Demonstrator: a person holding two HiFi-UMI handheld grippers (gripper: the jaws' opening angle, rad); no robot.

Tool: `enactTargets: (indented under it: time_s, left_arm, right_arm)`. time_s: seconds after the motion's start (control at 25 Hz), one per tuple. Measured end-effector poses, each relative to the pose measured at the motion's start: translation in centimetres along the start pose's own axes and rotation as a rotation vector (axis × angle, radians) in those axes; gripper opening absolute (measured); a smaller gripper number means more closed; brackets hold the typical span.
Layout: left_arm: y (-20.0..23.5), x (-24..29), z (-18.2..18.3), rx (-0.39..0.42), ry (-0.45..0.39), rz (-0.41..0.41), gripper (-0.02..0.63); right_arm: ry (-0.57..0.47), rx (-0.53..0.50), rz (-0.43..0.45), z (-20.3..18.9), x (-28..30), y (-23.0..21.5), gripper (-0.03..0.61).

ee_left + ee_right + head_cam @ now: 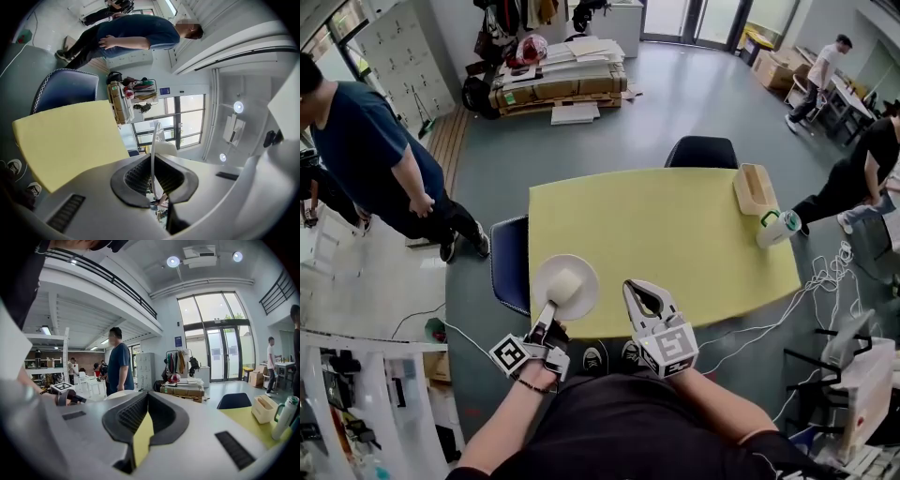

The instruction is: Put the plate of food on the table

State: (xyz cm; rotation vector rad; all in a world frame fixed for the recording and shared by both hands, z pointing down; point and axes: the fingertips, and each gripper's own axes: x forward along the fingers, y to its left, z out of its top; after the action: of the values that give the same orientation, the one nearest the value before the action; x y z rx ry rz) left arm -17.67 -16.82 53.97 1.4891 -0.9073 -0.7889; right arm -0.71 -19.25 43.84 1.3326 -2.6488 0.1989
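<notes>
At the 7 o'clock corner of the yellow desk (675,225), the left tongs (547,317) are pinching the rim of the white plate (546,279), which is carrying a pale block of food (566,284) and overhanging the edge. At 5 o'clock, the right tongs (639,298) are closed on nothing. Placing seems to be under way. Next, the plate likely needs moving level toward 12 o'clock, fully over the desk, before release.

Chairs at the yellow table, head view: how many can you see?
2. A dark chair pushed in at the far side of the yellow table, and a blue chair at its left side. The person's body may hide another at the near side.
</notes>
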Motion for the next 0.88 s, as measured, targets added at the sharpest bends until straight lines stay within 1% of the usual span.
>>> enactTargets:
  time_s: [0.24, 0.52, 0.88]
  left_arm:
    - [-0.2, 0.3, -0.3, 0.011, 0.000, -0.004, 0.021]
    - [0.3, 0.0, -0.5, -0.003, 0.003, 0.005, 0.021]
    - [2.8, -0.6, -0.5, -0.017, -0.013, 0.027, 0.021]
  right_arm:
    - [0.003, 0.000, 0.002, -0.2, -0.4, -0.5, 0.012]
    - [0.013, 0.006, 0.008, -0.6, -0.4, -0.3, 0.012]
    - [0.064, 0.021, 0.014, -3.0, 0.2, -0.4, 0.012]
